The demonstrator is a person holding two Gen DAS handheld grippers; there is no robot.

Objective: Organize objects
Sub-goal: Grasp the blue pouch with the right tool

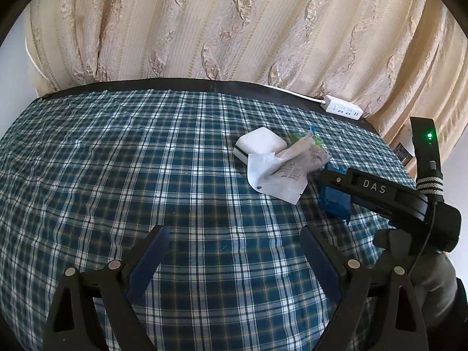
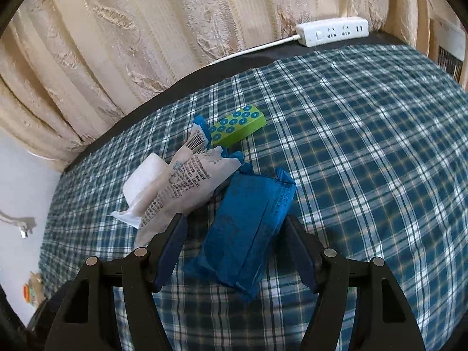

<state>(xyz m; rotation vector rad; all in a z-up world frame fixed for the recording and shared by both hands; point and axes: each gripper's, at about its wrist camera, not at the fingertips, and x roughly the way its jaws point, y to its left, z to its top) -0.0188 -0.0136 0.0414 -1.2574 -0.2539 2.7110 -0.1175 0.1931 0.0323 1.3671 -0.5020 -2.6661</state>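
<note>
A blue wrapped packet (image 2: 245, 231) lies on the plaid cloth (image 2: 365, 152), between the open jaws of my right gripper (image 2: 235, 228), apart from both pads. Left of it lies a crumpled white printed wrapper (image 2: 181, 187), over a white block (image 2: 143, 181). A green box with blue dots (image 2: 238, 125) lies behind them. In the left wrist view my left gripper (image 1: 234, 237) is open and empty above bare cloth, short of the white block (image 1: 259, 143), the wrapper (image 1: 280, 175) and the blue packet (image 1: 335, 201). The right gripper's body (image 1: 380, 193) reaches over the packet there.
A white power strip (image 2: 333, 33) with its cable lies on the table's dark back edge, against a beige patterned curtain (image 2: 146, 29). The plaid cloth (image 1: 102, 161) covers the whole tabletop. A white wall shows at the left.
</note>
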